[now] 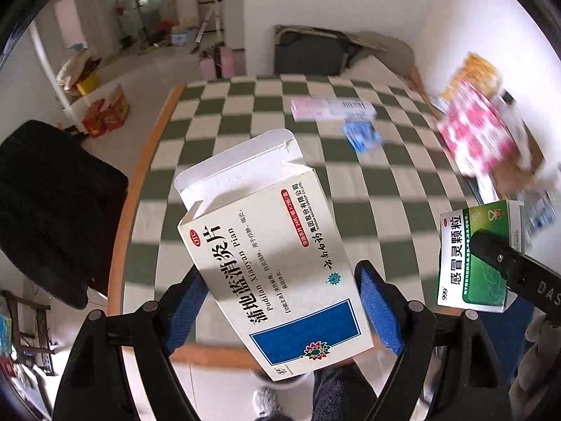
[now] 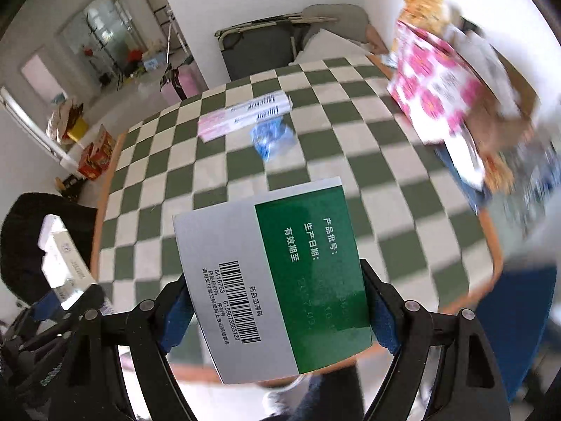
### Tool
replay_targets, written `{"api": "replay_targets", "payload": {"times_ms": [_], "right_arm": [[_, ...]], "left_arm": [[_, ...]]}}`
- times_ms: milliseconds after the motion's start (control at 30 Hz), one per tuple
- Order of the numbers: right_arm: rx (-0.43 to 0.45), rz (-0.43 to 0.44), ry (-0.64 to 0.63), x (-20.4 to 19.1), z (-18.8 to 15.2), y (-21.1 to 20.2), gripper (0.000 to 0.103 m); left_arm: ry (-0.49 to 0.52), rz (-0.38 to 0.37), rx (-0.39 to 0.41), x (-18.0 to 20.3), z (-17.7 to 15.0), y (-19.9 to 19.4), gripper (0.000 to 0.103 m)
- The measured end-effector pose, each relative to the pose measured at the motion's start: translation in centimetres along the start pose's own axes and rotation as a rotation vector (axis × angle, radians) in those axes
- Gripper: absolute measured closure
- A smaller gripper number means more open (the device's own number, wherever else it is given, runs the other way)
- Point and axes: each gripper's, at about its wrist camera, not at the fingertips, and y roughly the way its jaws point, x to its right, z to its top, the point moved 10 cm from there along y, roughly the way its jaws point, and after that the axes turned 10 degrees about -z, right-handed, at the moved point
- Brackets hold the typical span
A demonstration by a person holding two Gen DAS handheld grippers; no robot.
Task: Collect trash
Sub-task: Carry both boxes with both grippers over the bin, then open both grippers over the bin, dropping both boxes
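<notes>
as both are empty-looking cardboard, the white medicine box [image 1: 277,266] at the centre of the left view and the green box [image 2: 277,277] at the centre of the right view should be light but crushable, best pinched across flat faces. the left gripper [image 1: 284,301] clamps the first, printed "pudilan xiaoyan pian" and "otc"; the right gripper [image 2: 277,312] clamps the second, marked "999", above the checkered table [image 1: 368,189].

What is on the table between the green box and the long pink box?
Right wrist view: a crumpled blue wrapper lies between the green box and long pink box.

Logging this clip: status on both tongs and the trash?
Left tongs shut on white medicine box. Right tongs shut on green medicine box. Pink box, blue wrapper on table.
</notes>
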Motion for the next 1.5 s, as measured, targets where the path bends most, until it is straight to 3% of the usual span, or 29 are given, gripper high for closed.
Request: {"api": "replay_targets", "payload": {"times_ms": [167,333,500,733,967,1000,1033,1100,1267,1300,1500], "right_arm": [[-0.081,0.019,0.064,0.7,-10.8,-2.8,0.018],[-0.205,0.018,0.095,2.4,-20.7,-1.4,0.018],[-0.361,0.001,0.129,4.5,-29.7,4.5,0.018],[-0.515,0.045,0.194,5.7,-38.5,16.8,0.018],[-0.610,0.129,0.299,5.2,-43.8,30.2,0.018],[-0.618,0.135,0.308,5.1,-44.3,32.0,0.018],[-0.627,0.140,0.312,5.0,-44.6,33.5,0.017],[-0.651,0.173,0.331,4.3,-45.7,36.5,0.016],[-0.734,0.254,0.320,1.7,-48.8,42.4,0.011],[-0.737,0.249,0.301,1.4,-49.3,43.1,0.001],[-0.671,0.107,0.110,0.8,-49.5,42.3,0.000]], "left_arm": [[0.008,-0.038,-0.099,-0.3,-7.4,-0.3,0.021],[-0.005,-0.050,-0.212,-1.0,-14.4,2.3,0.021],[-0.062,-0.058,-0.357,-2.4,-21.9,9.0,0.021],[-0.152,-0.092,-0.499,-4.2,-29.8,21.5,0.020],[-0.295,-0.135,-0.544,-7.4,-34.9,33.0,0.017],[-0.307,-0.131,-0.544,-8.0,-35.2,34.0,0.013],[-0.322,-0.133,-0.544,-8.3,-35.6,35.1,0.003],[-0.352,-0.137,-0.547,-9.3,-36.3,36.7,0.000],[-0.329,-0.063,-0.522,-11.6,-37.6,37.9,0.000],[-0.315,-0.045,-0.515,-12.0,-37.7,37.7,0.000],[-0.261,0.032,-0.504,-13.3,-38.1,35.0,0.000]]}}
